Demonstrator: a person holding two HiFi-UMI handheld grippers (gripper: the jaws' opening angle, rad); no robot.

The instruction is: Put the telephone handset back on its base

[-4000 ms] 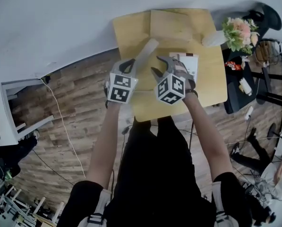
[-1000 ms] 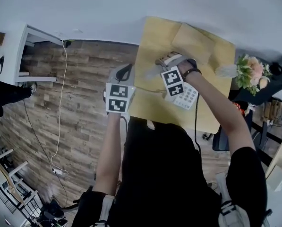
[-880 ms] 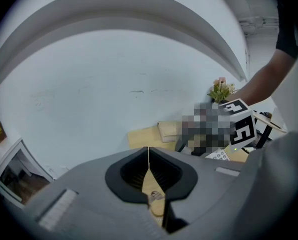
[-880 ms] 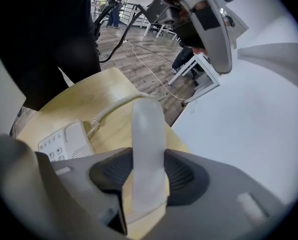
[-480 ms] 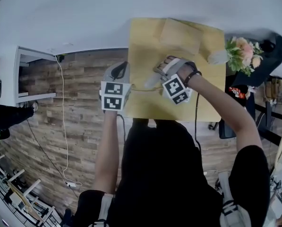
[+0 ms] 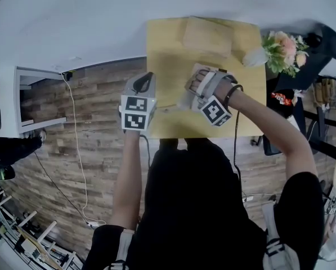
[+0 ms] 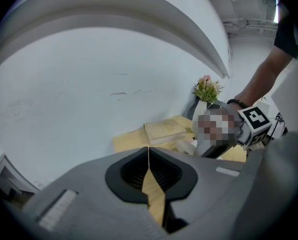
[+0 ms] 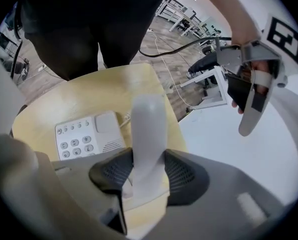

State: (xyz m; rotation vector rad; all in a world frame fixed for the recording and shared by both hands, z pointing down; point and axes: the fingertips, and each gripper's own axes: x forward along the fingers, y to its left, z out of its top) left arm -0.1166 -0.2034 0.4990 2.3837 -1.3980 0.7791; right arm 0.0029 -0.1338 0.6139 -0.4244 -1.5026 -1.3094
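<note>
The white telephone handset [image 8: 148, 134] stands between the jaws of my right gripper [image 8: 144, 176], which is shut on it. In the head view the handset [image 6: 185, 100] pokes out to the left of the right gripper [image 6: 193, 88], above the middle of the yellow table [image 6: 168, 49]. The white base [image 8: 89, 136], with its keypad, lies on the table [image 8: 89, 94] just left of the handset; the hand hides most of it in the head view. My left gripper [image 6: 145, 79] [image 7: 149, 156] hangs shut and empty at the table's left edge.
A closed book [image 6: 207, 35] [image 7: 163, 130] lies at the far side of the table. A vase of flowers [image 6: 280, 44] [image 7: 207, 90] stands at the far right corner. Wooden floor with cables and dark furniture surrounds the table.
The right gripper with the handset has swung over the base, which showed beside it a second ago and is now mostly covered. The left gripper has stayed at the table's left edge.
</note>
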